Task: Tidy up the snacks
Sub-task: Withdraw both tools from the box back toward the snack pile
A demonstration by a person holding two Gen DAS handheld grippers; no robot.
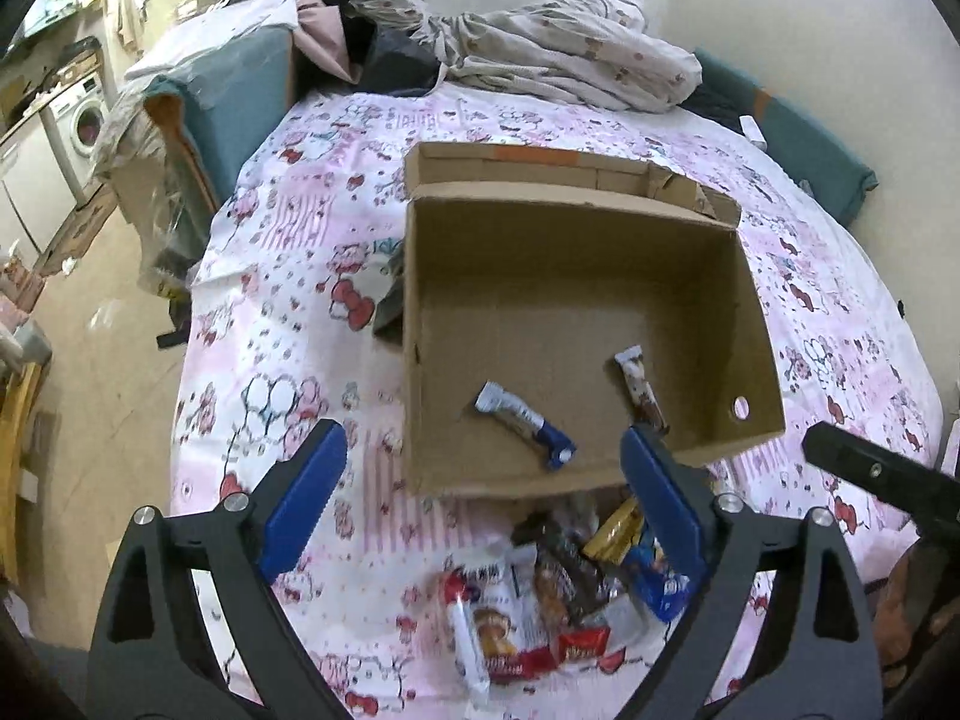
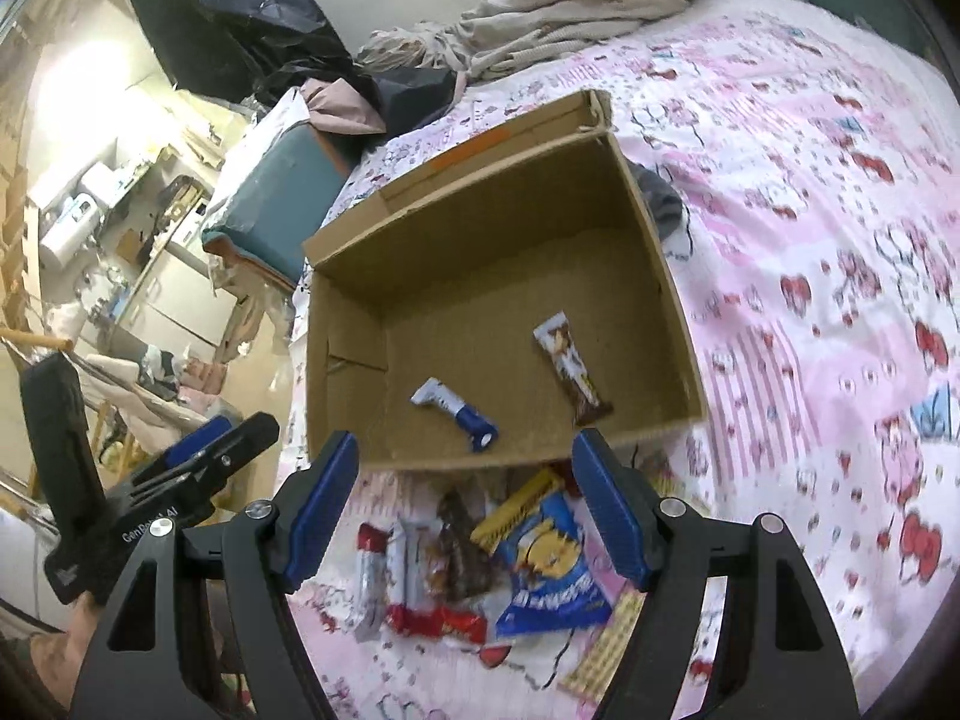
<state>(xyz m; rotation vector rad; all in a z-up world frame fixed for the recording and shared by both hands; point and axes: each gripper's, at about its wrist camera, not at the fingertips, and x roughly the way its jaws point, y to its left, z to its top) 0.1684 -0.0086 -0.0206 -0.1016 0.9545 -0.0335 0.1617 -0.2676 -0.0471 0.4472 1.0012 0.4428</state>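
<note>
An open cardboard box [image 1: 750, 312] [image 2: 666, 300] sits on the pink patterned bedspread. Inside it lie a blue-and-white snack bar [image 1: 525, 423] [image 2: 456, 414] and a brown-and-white bar [image 1: 642, 393] [image 2: 570, 369]. A pile of loose snack packets [image 1: 552, 606] [image 2: 480, 558] lies on the cover just in front of the box, with a blue bag [image 2: 549, 576] among them. My left gripper [image 1: 480, 462] hovers open over the box's near edge, nothing between its blue pads. My right gripper [image 2: 465, 474] is open above the pile, holding nothing. The left gripper's body [image 2: 180, 480] shows at the left of the right wrist view.
Bundled bedding [image 1: 558, 54] and dark clothes lie behind the box. A teal cushion [image 1: 234, 102] stands at the bed's left corner, another [image 1: 804, 138] at the right. Left of the bed are bare floor [image 1: 108, 372], a washing machine [image 1: 81, 120] and household clutter.
</note>
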